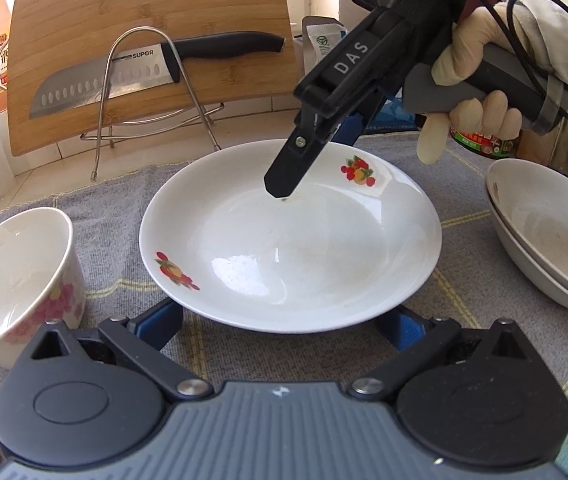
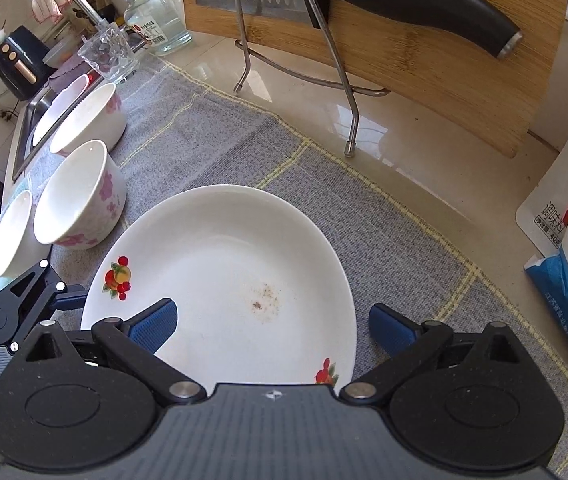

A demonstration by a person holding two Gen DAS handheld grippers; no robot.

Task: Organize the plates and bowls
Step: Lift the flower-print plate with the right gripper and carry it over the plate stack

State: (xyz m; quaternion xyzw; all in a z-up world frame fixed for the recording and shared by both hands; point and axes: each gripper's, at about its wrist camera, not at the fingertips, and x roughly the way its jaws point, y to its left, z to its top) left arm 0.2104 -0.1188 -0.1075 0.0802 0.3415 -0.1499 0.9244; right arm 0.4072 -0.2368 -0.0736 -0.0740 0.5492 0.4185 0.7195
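1. Grey woven cloth mat with yellow grid lines (image 2: 211, 136): spread flat over the pale counter, likely as padding under crockery; bears the plate and the bowls.
2. Bamboo cutting board (image 1: 151, 12): propped nearly upright in a wire rack, black-handled kitchen knife (image 1: 163, 68) lying across its face, well behind the working area.
3. White shallow ceramic plate with red fruit decals (image 1: 284, 240): resting upright on the mat, hollow facing up, between both grippers. Round, so no true long axis; the two decals line up diagonally across the rim. Faint brown specks near the centre.
4. Stacked pale bowls (image 1: 544, 240): nested to the right, probably a stacking destination.
5. White flower-printed bowl (image 2: 79, 196): standing mouth-up just beside the plate's left edge, more bowls behind it.
6. Right gripper (image 2: 271, 326): held by a gloved hand (image 1: 472, 92), spread wide, blue pads straddling the plate's far rim, gripping nothing.
7. Left gripper (image 1: 284, 324): likewise wide open at the near rim, pads partly hidden beneath the plate, nothing clamped.
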